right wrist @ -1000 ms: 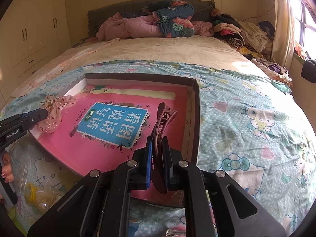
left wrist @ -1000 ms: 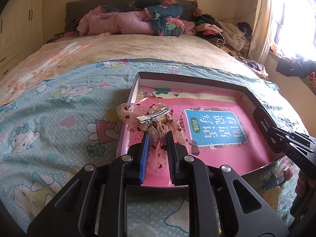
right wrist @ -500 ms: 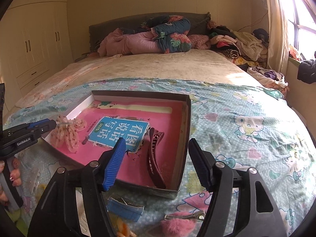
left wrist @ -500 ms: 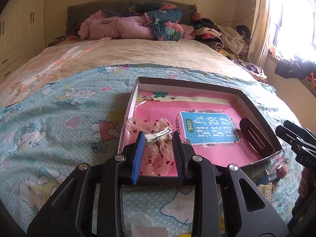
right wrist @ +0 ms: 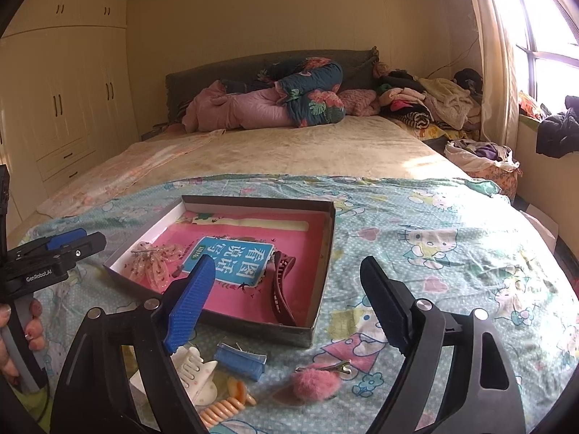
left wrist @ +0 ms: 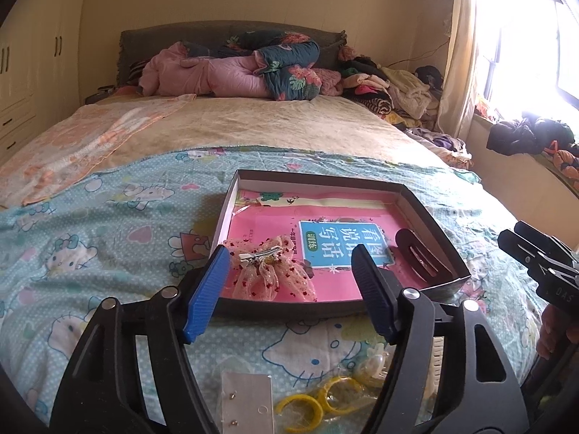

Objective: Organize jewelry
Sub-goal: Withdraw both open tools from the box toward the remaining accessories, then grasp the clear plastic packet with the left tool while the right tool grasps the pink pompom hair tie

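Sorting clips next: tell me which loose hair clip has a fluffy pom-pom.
The pink pom-pom clip nearest the box; the white claw clip is smooth plastic.

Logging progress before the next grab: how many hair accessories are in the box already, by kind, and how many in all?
Sheer pink bow clip with red dots: 1
Dark red claw clip: 1
Total in the box: 2
Other pieces lie on the bedspread outside it. Both grippers, left and right, are open and hold nothing.
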`<control>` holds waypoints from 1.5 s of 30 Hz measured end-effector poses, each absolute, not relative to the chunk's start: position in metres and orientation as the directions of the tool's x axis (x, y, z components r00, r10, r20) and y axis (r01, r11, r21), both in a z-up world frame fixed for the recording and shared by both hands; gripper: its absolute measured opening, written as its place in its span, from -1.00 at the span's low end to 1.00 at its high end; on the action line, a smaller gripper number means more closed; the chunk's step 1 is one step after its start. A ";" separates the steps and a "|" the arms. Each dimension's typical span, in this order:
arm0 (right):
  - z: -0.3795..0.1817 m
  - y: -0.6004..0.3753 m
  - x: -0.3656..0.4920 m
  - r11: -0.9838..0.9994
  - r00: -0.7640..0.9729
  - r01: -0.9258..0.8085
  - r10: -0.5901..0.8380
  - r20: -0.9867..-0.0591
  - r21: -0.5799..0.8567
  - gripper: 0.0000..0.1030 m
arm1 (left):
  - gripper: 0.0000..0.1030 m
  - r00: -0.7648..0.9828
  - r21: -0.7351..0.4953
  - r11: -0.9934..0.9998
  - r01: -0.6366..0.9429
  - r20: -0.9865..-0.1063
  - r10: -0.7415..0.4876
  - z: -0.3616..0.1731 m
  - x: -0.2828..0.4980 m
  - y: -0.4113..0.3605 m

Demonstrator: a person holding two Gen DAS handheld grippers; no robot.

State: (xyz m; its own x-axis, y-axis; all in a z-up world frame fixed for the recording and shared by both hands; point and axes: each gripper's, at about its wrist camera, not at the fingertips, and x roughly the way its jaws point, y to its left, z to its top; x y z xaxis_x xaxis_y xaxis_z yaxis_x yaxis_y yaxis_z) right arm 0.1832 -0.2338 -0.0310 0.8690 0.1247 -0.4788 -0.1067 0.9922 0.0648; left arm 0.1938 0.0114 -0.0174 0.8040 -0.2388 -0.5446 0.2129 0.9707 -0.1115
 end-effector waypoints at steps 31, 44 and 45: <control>-0.043 -0.245 0.120 0.988 0.849 -0.144 0.153 -0.506 0.058 0.65 | 0.57 0.723 -0.140 0.931 0.336 -0.596 -0.350 -0.037 0.128 -0.016; -0.076 -0.242 0.112 0.987 0.799 -0.157 0.154 -0.581 0.046 0.61 | -0.02 0.593 -0.186 0.900 0.394 -0.697 -0.404 -0.076 0.127 -0.041; -0.078 -0.244 0.113 0.987 0.798 -0.152 0.150 -0.584 0.046 0.59 | -0.04 0.587 -0.187 0.899 0.396 -0.701 -0.404 -0.078 0.127 -0.043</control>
State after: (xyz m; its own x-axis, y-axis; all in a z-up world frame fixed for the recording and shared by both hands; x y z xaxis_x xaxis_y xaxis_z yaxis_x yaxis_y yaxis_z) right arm 0.1133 -0.2438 -0.0784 0.7978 0.1498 -0.5840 -0.1518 0.9873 0.0458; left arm 0.1274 -0.0429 -0.0780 0.5870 -0.4044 -0.7014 0.3958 0.8991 -0.1871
